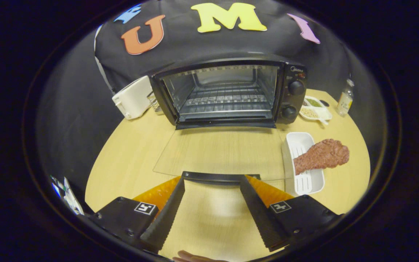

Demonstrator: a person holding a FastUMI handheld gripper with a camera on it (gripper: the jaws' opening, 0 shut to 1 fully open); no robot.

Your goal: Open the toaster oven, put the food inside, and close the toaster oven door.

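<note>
1. The toaster oven (227, 92) stands open on the desk (129, 156), its glass door (220, 154) folded flat; the opening step looks done.
2. The claw (212, 178) gapes wide and empty at the door's handle (219, 177).
3. Next (my guess): grasp the drumstick (320, 154) on the white tray (306, 180), right of the oven door.

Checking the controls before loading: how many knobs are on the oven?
2. Upper knob and lower knob, stacked on the oven panel, right of its open door, beyond the open fingers.
</note>
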